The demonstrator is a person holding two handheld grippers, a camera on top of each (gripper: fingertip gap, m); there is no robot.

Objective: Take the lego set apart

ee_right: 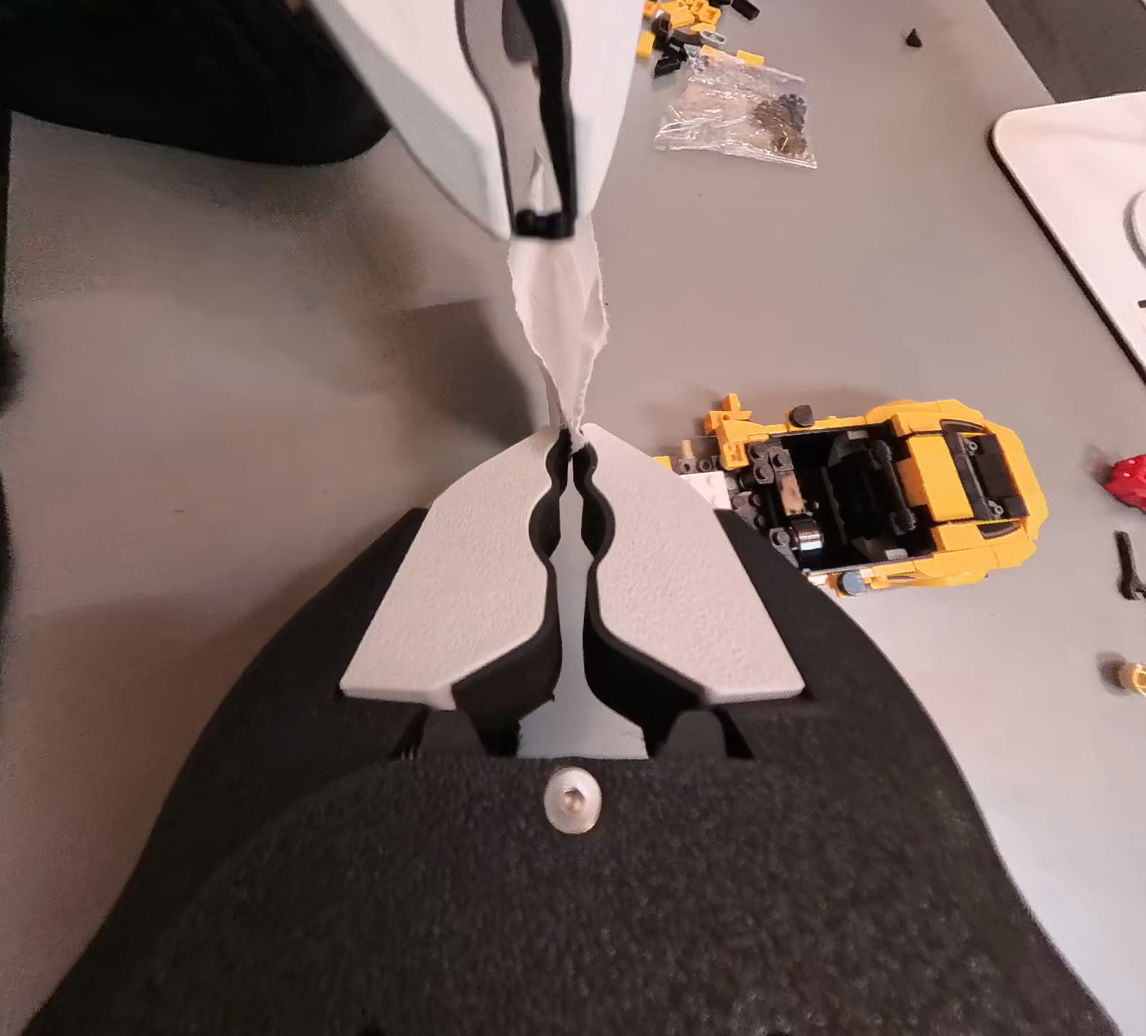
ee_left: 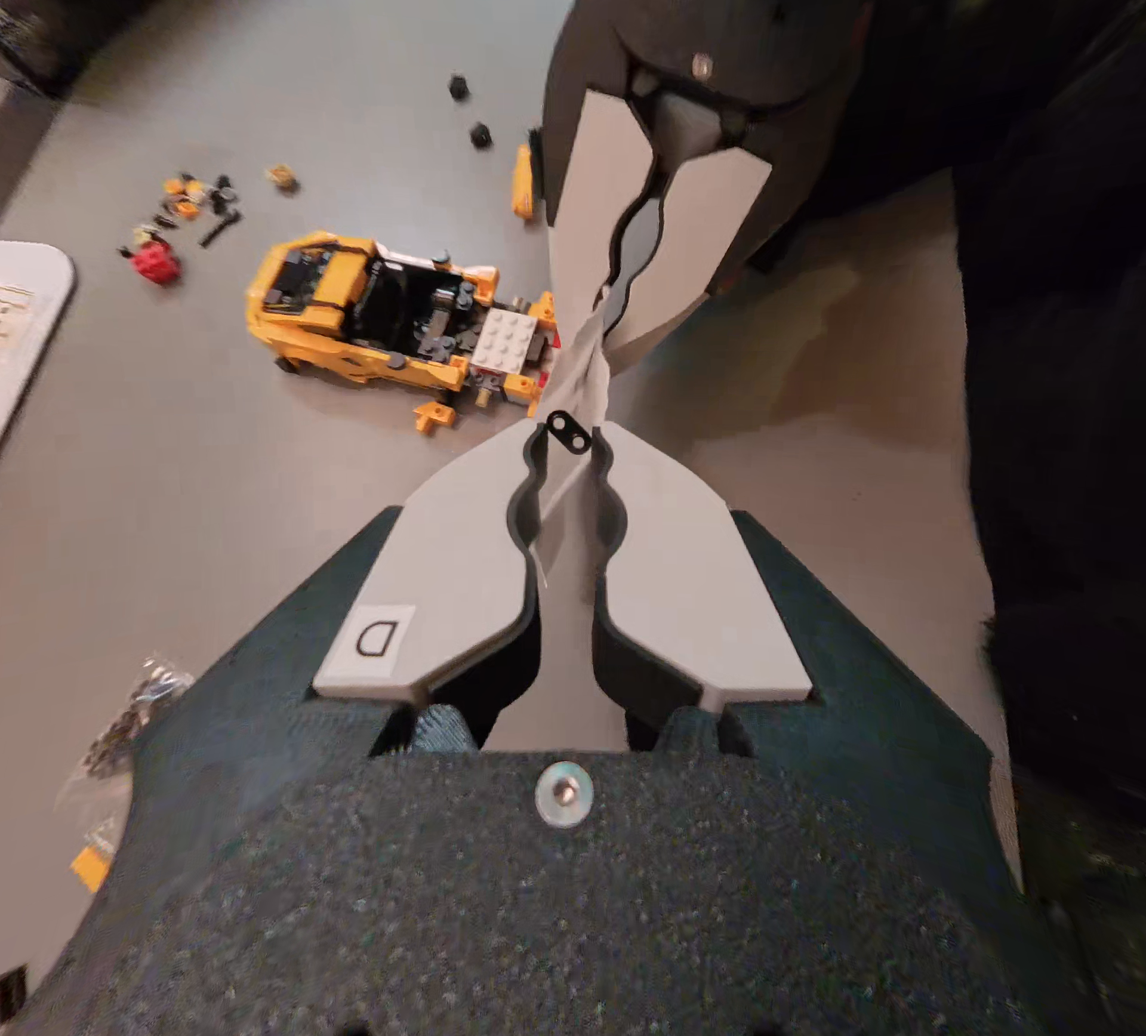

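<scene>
Left claw (ee_left: 569, 439) pinches small black plate (ee_left: 568, 432) with one end of white strip (ee_right: 561, 324) | right claw (ee_right: 571, 444) nipped on the other end, strip twisted between, likely prying | lego car (ee_left: 378, 315) on table (ee_left: 186, 479) just left of the tips | loose bricks (ee_left: 180, 212) beyond; room underneath.

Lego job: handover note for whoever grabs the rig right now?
Left gripper: shut on a small black piece and one end of a white strip.
Right gripper: shut on the strip's other end, above the table.
Yellow lego car lies on the table, roof and front partly stripped.
Loose pieces sit in piles; a plastic bag lies beside them.
Left: free the strip, put down the black piece, take the car apart.
</scene>
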